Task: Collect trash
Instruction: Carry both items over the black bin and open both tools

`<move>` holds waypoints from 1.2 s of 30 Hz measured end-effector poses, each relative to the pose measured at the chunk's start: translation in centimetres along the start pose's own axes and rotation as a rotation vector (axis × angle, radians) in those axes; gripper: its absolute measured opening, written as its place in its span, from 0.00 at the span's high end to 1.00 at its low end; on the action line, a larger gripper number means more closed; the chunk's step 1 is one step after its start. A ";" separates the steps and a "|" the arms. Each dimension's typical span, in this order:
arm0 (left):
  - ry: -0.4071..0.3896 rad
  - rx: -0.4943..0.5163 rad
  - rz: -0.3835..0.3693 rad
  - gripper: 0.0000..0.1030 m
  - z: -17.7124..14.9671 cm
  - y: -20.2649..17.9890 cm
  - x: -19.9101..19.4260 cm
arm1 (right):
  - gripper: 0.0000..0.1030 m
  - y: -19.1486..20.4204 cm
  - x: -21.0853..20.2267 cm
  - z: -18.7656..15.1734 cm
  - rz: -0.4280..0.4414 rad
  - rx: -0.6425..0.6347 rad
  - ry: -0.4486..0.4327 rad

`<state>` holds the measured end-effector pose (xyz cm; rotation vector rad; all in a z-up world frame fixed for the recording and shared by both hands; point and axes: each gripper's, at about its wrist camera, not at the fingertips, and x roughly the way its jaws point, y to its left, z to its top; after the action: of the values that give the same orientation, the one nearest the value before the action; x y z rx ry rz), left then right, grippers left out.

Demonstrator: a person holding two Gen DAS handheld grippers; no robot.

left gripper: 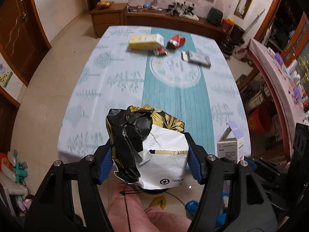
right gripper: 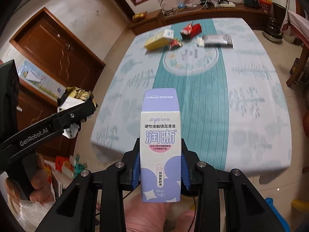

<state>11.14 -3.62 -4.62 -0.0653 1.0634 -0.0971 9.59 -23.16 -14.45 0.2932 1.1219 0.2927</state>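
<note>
My left gripper [left gripper: 149, 156] is shut on a crumpled black, gold and white paper bag [left gripper: 154, 145], held off the table's near edge; the bag also shows in the right wrist view [right gripper: 76, 98]. My right gripper [right gripper: 161, 166] is shut on a small purple and white carton [right gripper: 161, 145], upright with its top flap open; the carton also shows in the left wrist view [left gripper: 230, 145]. On the far part of the table [left gripper: 173, 96] lie a yellow box [left gripper: 144, 42], red wrappers [left gripper: 175, 41], a small red packet [left gripper: 160, 50] and a grey packet [left gripper: 199, 58].
The table has a pale blue cloth with a teal runner [right gripper: 193, 96]. A wooden sideboard [left gripper: 170, 19] with clutter stands behind it. A brown door [right gripper: 56, 52] is at left. Toys and bags lie on the floor [left gripper: 15, 166] at left. Another table [left gripper: 280, 77] is at right.
</note>
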 end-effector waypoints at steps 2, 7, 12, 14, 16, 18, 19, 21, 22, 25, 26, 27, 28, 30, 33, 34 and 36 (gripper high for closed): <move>0.020 0.018 0.006 0.39 -2.0 -0.3 -0.3 | 0.67 -0.1 -0.3 -1.9 0.007 0.004 0.017; 0.090 0.054 0.005 0.39 -6.5 -0.7 1.1 | 0.67 -0.7 0.6 -6.4 -0.006 0.019 0.062; 0.167 0.115 0.001 0.39 -11.0 -0.7 5.8 | 0.67 -2.3 4.2 -11.0 -0.042 0.076 0.122; 0.205 0.140 -0.005 0.39 -13.2 -0.7 8.6 | 0.67 -2.8 5.9 -12.8 -0.068 0.083 0.140; 0.243 0.162 -0.023 0.39 -15.6 -0.6 11.6 | 0.67 -3.7 8.4 -15.0 -0.110 0.101 0.174; 0.269 0.179 -0.037 0.39 -17.9 -0.5 14.6 | 0.66 -4.7 10.9 -17.0 -0.140 0.121 0.193; 0.275 0.185 -0.038 0.39 -18.5 -0.3 15.8 | 0.66 -5.3 12.3 -18.1 -0.165 0.127 0.202; 0.286 0.198 -0.040 0.39 -20.8 0.0 19.2 | 0.66 -6.6 15.3 -20.4 -0.197 0.134 0.218; 0.290 0.199 -0.043 0.39 -21.6 0.2 20.5 | 0.66 -7.2 16.6 -21.3 -0.212 0.136 0.224; 0.310 0.198 -0.040 0.38 -24.3 0.9 25.4 | 0.66 -9.4 21.1 -24.3 -0.243 0.157 0.254; 0.310 0.201 -0.034 0.38 -25.2 1.0 27.1 | 0.66 -10.1 22.3 -25.0 -0.248 0.167 0.262; 0.312 0.206 -0.028 0.38 -26.0 1.2 28.8 | 0.66 -11.0 24.0 -26.2 -0.253 0.175 0.266; 0.314 0.208 -0.025 0.38 -26.4 1.2 29.8 | 0.66 -11.5 25.0 -26.9 -0.257 0.177 0.269; 0.327 0.205 -0.015 0.37 -27.6 1.4 32.4 | 0.66 -12.7 27.6 -28.6 -0.262 0.179 0.284; 0.352 0.193 -0.034 0.35 -29.1 1.7 35.8 | 0.65 -14.1 30.8 -30.3 -0.229 0.204 0.304; 0.358 0.192 -0.037 0.34 -29.0 1.8 36.6 | 0.64 -14.4 31.6 -30.6 -0.225 0.213 0.311; 0.381 0.190 -0.043 0.32 -29.4 1.9 38.5 | 0.50 -15.0 33.0 -31.3 -0.230 0.221 0.315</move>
<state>4.09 -6.17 -52.53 0.1070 1.4283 -0.2565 -4.40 -22.06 -60.24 0.3168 1.4890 0.0088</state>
